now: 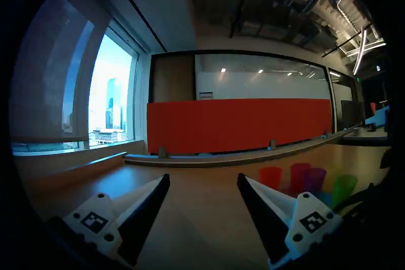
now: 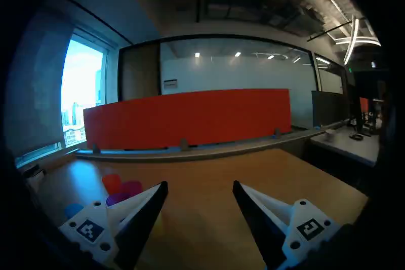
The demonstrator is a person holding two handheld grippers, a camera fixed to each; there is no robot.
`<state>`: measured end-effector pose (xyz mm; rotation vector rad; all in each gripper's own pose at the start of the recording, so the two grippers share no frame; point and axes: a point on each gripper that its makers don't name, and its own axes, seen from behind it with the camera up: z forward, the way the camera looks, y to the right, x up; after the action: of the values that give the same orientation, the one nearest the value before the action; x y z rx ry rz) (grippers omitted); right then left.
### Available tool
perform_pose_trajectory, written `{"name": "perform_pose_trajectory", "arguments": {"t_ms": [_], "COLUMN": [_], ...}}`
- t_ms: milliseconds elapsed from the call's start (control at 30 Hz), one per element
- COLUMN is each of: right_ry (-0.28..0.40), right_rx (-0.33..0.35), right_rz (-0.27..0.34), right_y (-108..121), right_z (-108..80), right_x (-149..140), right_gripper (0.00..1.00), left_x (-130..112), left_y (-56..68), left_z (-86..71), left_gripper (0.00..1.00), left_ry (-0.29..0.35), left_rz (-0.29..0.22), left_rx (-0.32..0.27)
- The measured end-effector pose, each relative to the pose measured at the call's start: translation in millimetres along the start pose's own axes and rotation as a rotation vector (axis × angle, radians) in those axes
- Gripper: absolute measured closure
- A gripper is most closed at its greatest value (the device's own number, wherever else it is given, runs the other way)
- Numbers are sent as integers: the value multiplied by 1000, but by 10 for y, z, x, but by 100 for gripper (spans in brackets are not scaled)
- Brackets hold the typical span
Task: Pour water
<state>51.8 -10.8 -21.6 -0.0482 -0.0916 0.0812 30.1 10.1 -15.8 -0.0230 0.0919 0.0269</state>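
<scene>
Cups (image 1: 299, 177) in bright colours cluster on the bench (image 1: 202, 219), right of the left hand-held gripper (image 1: 203, 176) and left of the right hand-held gripper (image 2: 199, 183); both gape, empty.

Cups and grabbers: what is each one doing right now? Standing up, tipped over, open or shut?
left gripper: open, nothing between its fingers.
right gripper: open, holding nothing.
red cup: upright on the desk; what's inside can't be told.
pink cup: upright, next to the red cup.
purple cup: upright.
green cup: upright, partly behind the gripper finger.
ceiling lights: on.
</scene>
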Motion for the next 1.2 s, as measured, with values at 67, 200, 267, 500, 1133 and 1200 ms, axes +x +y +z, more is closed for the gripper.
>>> {"name": "perform_pose_trajectory", "arguments": {"t_ms": [67, 200, 267, 500, 1133, 1200], "right_ry": [-5, -1, -1, 2, 14, 14], "right_rx": [-2, -1, -1, 1, 1, 3], "right_rz": [-2, -9, -12, -13, -13, -13], "right_y": [0, -19, -25, -40, -25, -28], "right_z": [7, 17, 20, 33, -32, -37], "right_x": [10, 50, 64, 95, 160, 158], "right_gripper": [1, 1, 1, 0, 1, 1], "left_x": [-26, -48, -63, -134, -289, -291], "left_y": [-2, -27, -40, -64, -55, -53], "left_z": [5, 8, 9, 32, 86, 88], "left_gripper": [1, 1, 1, 1, 1, 1], "left_ry": [-3, -6, -9, -27, -89, -90], "left_rz": [-6, -11, -12, -34, -29, -30], "left_rx": [-2, 2, 5, 8, 8, 7]}}
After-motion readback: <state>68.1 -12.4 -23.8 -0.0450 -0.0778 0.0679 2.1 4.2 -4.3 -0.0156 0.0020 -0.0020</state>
